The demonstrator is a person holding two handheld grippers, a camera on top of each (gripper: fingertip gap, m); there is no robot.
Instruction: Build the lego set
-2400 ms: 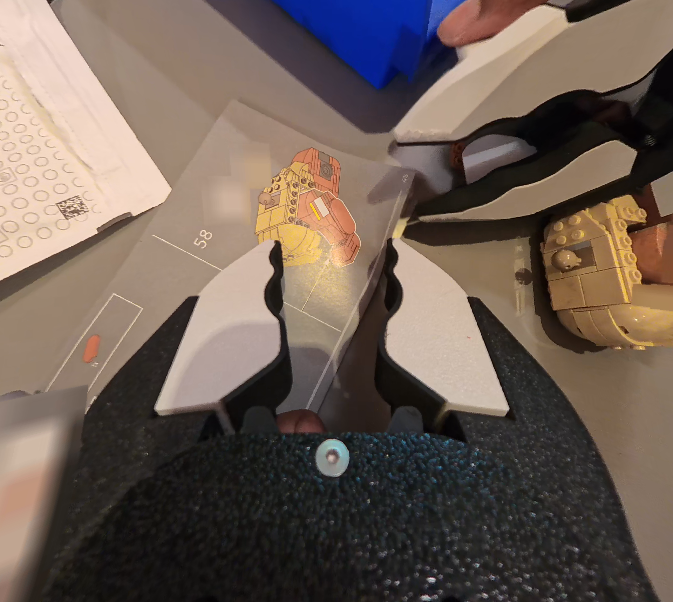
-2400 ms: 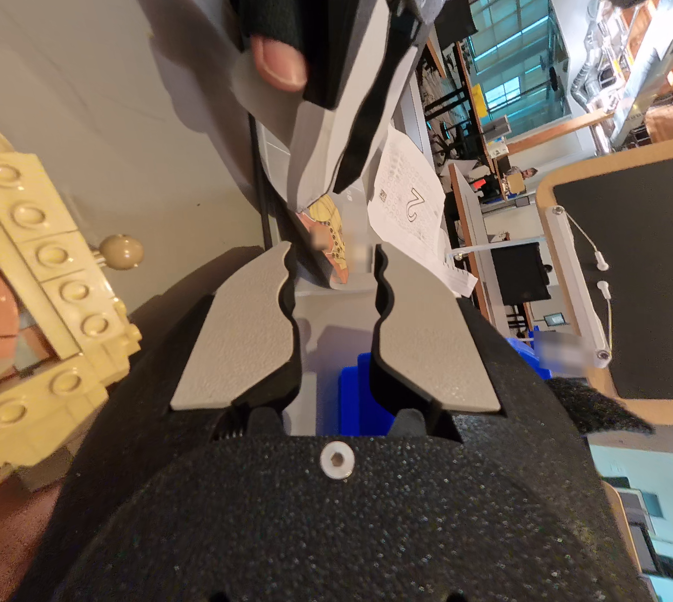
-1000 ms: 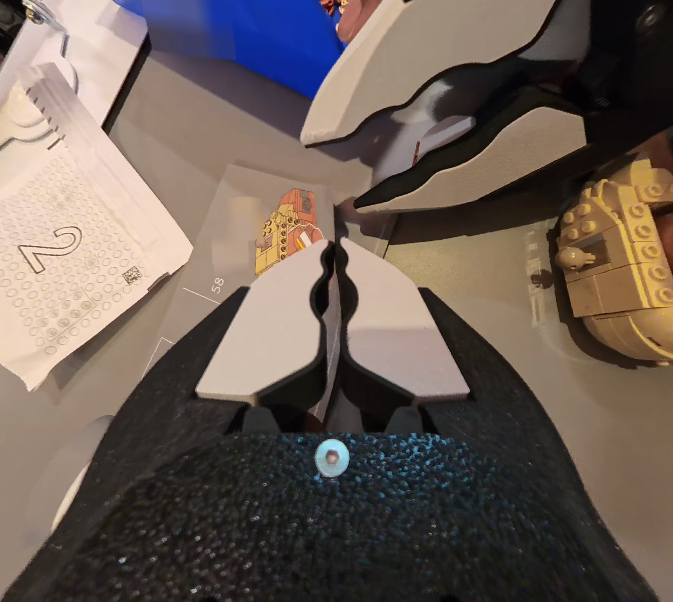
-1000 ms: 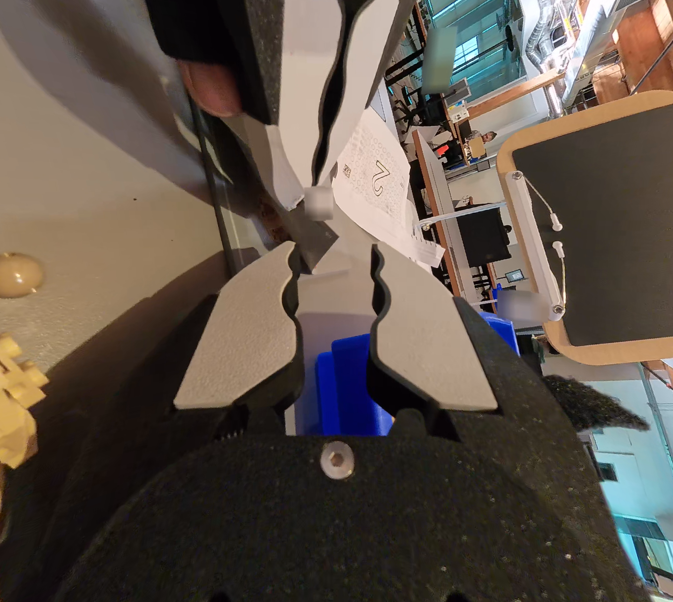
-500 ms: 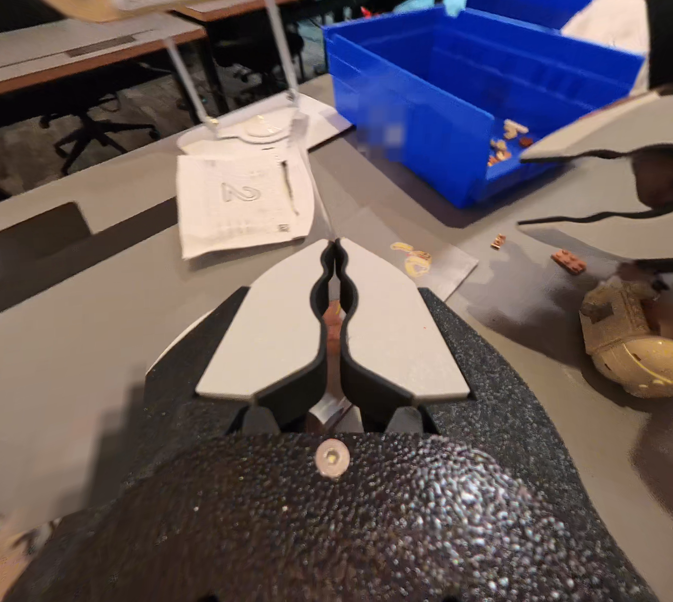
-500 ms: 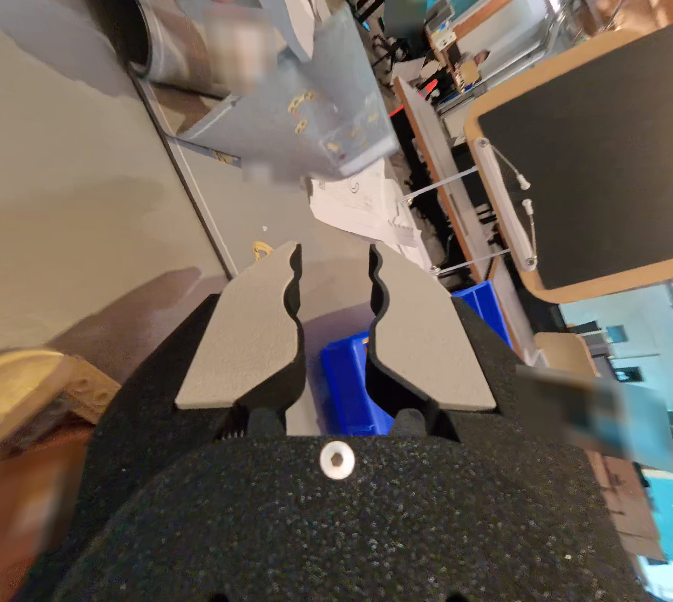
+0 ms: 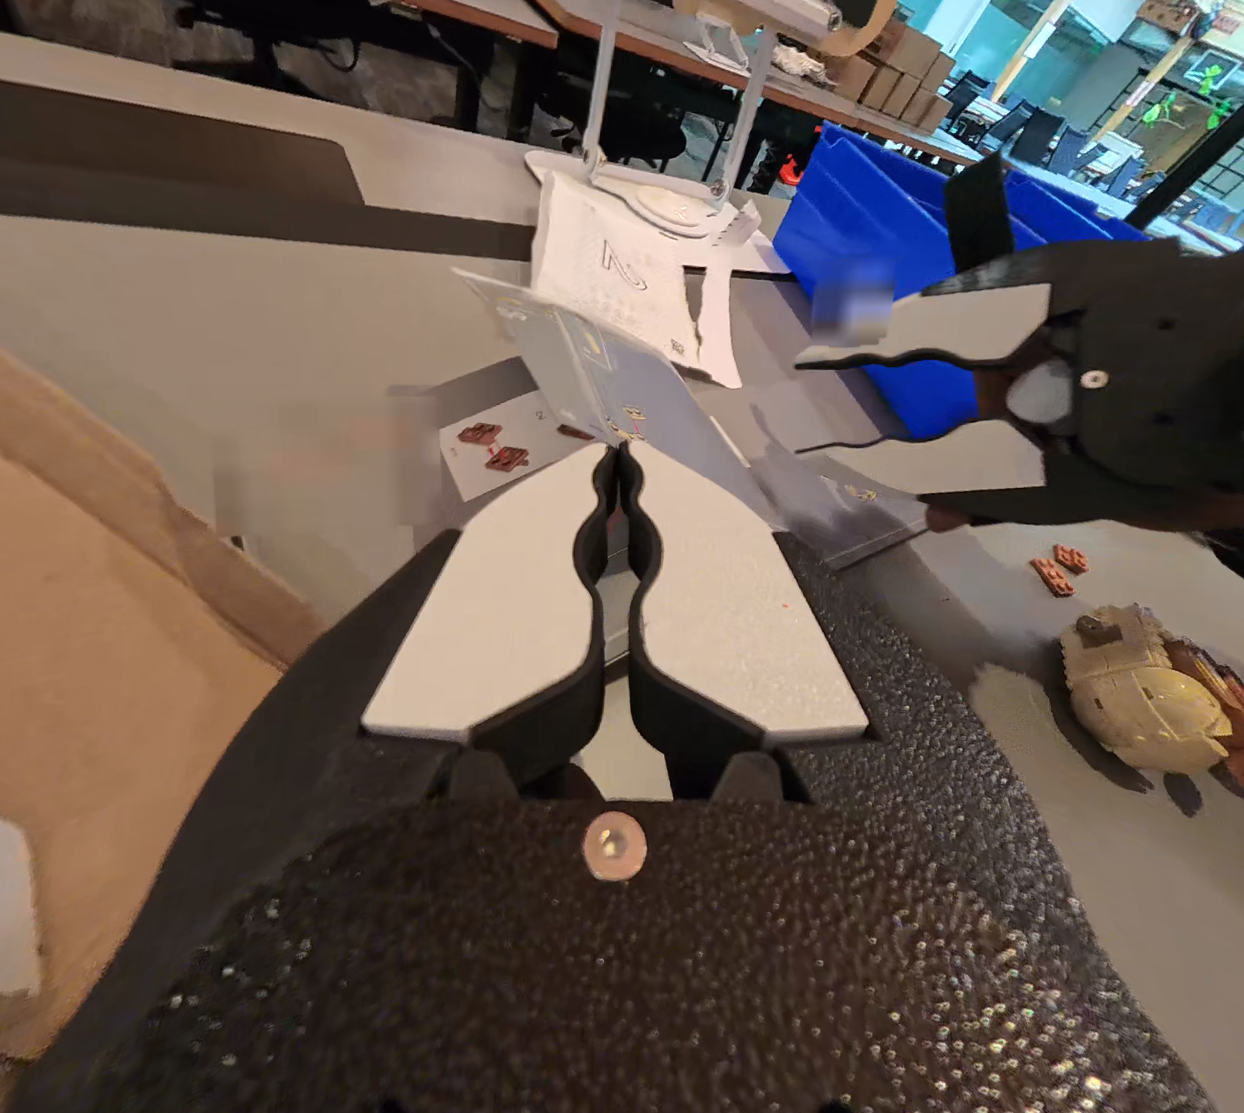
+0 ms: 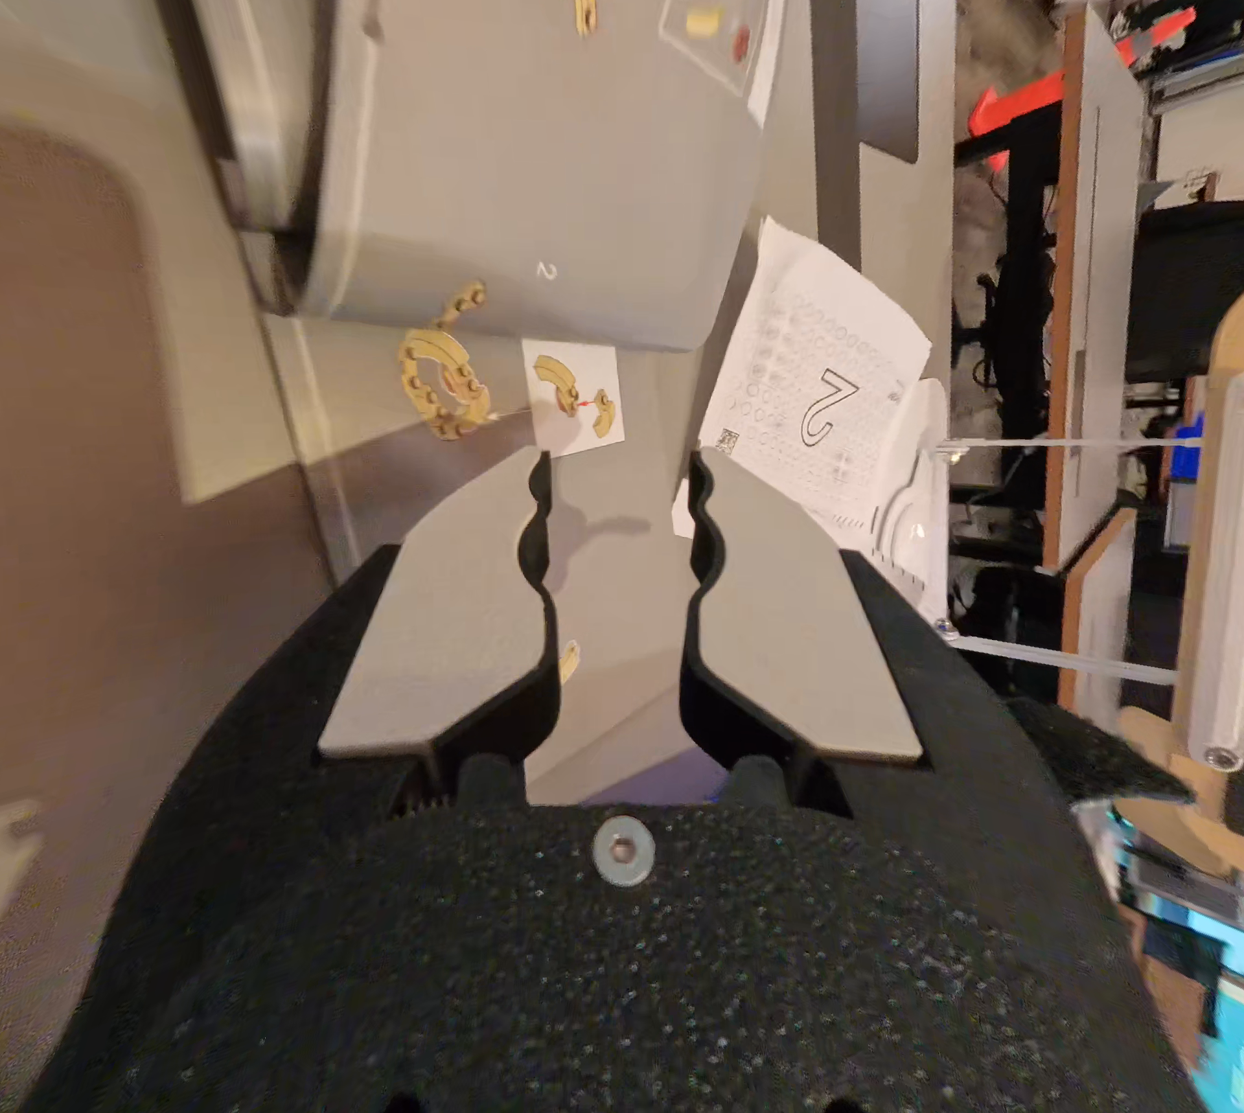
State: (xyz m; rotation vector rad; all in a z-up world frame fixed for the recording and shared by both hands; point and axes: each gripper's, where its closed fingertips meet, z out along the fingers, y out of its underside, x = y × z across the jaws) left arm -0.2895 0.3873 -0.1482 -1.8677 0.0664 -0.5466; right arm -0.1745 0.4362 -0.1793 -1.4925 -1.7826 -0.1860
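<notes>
My left gripper [image 7: 618, 451] is shut on a grey page [image 7: 606, 381] of the instruction booklet [image 7: 868, 515] and holds that page up off the table, curled over. The page also shows in the right wrist view [image 8: 525, 138], bent above the open booklet [image 8: 437, 374]. My right gripper [image 8: 616, 461] is open and empty; in the left wrist view it [image 7: 801, 407] hovers to the right of the lifted page. The tan, partly built lego model [image 7: 1144, 704] lies on the table at the right, with small brown pieces [image 7: 1060, 569] beside it.
A blue bin [image 7: 868, 219] stands at the back right. A white paper bag [image 7: 619, 273] lies behind the booklet, also in the right wrist view [image 8: 821, 381]. A white stand [image 7: 673, 64] rises behind it. A tan sleeve [image 7: 101, 609] fills the left. About 12 cm separates my left fingertips from my right.
My left gripper shut on the booklet page and has lifted and swung it over. My right gripper has pulled away from the page and stays open.
</notes>
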